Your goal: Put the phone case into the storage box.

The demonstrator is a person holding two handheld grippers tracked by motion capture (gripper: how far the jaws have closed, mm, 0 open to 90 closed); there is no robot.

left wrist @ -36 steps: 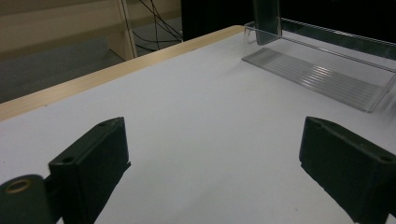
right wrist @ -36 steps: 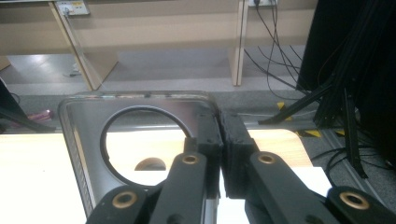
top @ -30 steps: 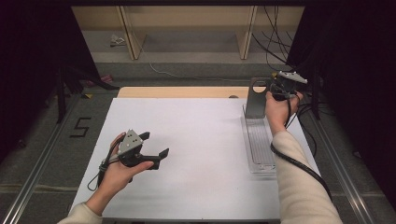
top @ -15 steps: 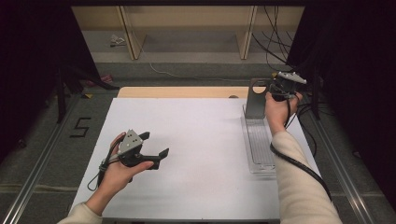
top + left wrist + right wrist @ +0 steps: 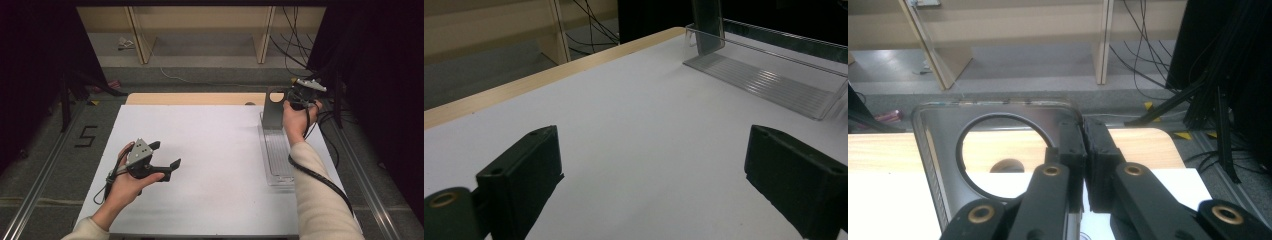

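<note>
A clear plastic tray [image 5: 277, 155] lies along the right side of the white table top [image 5: 220, 150]. At its far end stands an upright grey panel [image 5: 270, 112] with a round hole in it. My right gripper [image 5: 289, 98] is at the panel's top right edge. In the right gripper view the jaws of my right gripper [image 5: 1083, 145] are shut on the edge of the panel [image 5: 943, 150]. My left gripper [image 5: 165, 154] hovers open over the left of the table with nothing between its jaws. The left gripper view looks past my left gripper [image 5: 649, 175] to the tray [image 5: 769, 82] and the panel [image 5: 706, 25].
A wooden strip [image 5: 195, 98] borders the table's far edge. Beyond it stand a wooden shelf unit [image 5: 200, 30] and hanging cables [image 5: 295, 45]. A "5" [image 5: 86, 136] is marked on the floor at the left. Dark curtains close in both sides.
</note>
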